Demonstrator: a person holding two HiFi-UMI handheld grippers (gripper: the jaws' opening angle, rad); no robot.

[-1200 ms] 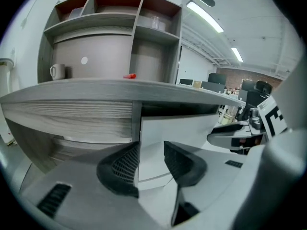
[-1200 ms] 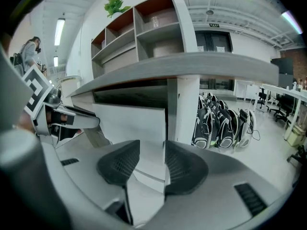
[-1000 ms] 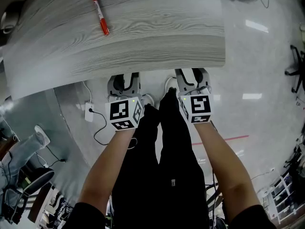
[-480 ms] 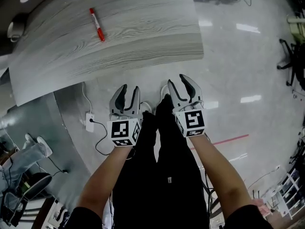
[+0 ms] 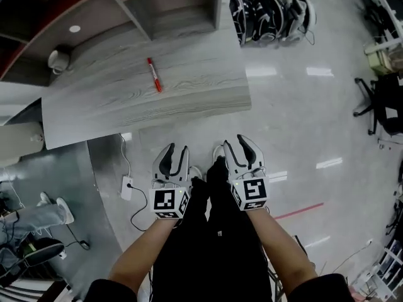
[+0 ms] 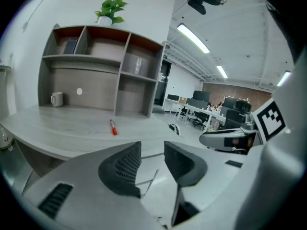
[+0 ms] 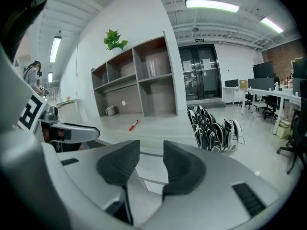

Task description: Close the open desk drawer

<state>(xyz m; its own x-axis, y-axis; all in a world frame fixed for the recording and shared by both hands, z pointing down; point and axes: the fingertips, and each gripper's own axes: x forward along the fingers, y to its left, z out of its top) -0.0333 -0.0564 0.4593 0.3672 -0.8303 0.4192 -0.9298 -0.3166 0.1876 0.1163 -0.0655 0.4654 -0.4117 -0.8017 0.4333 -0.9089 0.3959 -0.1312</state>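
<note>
**A:** What takes up most of the room?

**B:** A glossy grey floor. A pale wood-grain table runs across the upper left. A shelf with open compartments rises at the back of the table.

**A:** And the drawer?

**B:** I cannot tell where it is. The views show only the table's top and near edge.

**A:** What else is on the floor?

**B:** A row of dark bags stands just past the table's right end. The person's legs, in black, are on the near side of the table.

**A:** Where are the grippers?

**B:** They are side by side over the floor, one on either side of the legs. Both are near the table's edge but apart from it, and both point toward the table. The left gripper has its jaws released, with a narrow gap between the pads and nothing in it. The right gripper is the same, jaws slightly apart and empty.

**A:** Any smaller things?

**B:** A white power strip lies on the floor to the left of the left gripper, with a cable trailing from it. A green plant sits on top of the shelf. A white mug stands at the table's back left, by the shelf. A red marker lies alone mid-table, well apart from the mug.
</note>
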